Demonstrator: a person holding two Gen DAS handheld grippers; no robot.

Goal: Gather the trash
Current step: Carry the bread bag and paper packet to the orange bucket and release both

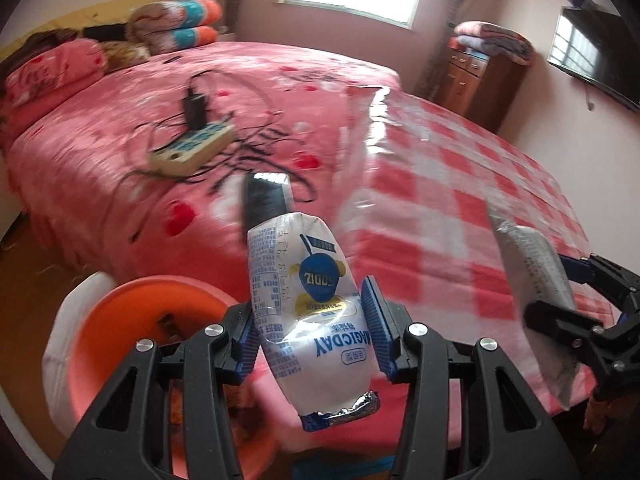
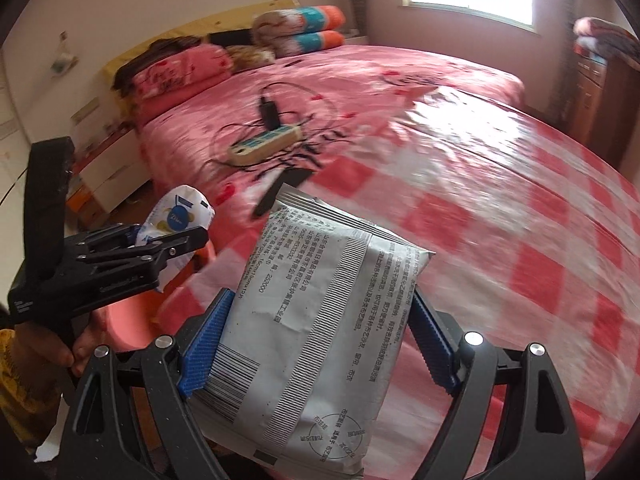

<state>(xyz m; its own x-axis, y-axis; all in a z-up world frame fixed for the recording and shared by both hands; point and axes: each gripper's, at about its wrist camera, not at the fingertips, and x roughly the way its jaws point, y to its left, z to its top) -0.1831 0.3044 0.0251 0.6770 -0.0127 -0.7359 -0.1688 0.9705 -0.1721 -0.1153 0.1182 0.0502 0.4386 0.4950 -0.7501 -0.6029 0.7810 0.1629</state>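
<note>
Left wrist view: left tool [image 1: 312, 336] clenches a white, blue-printed crinkly snack pouch [image 1: 308, 304] mid-body above an orange bin [image 1: 120, 320]; light, soft, slippery, so grip the middle. Right wrist view alone shows the right tool [image 2: 316, 340] grasping a grey printed foil packet [image 2: 316, 320] over the pink bed [image 2: 400, 92].

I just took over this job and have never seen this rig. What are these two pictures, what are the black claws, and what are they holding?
No robot here: a person carries two hand-held grippers, each with a camera looking along its fingers. One picture is from the left gripper, clamped on a white snack pouch. The other is from the right gripper, clamped on a grey printed packet. Each gripper also shows at the edge of the other's view. On the bed lie a power strip with cables and a dark flat thing, blurred. An orange bin sits lower left.
</note>
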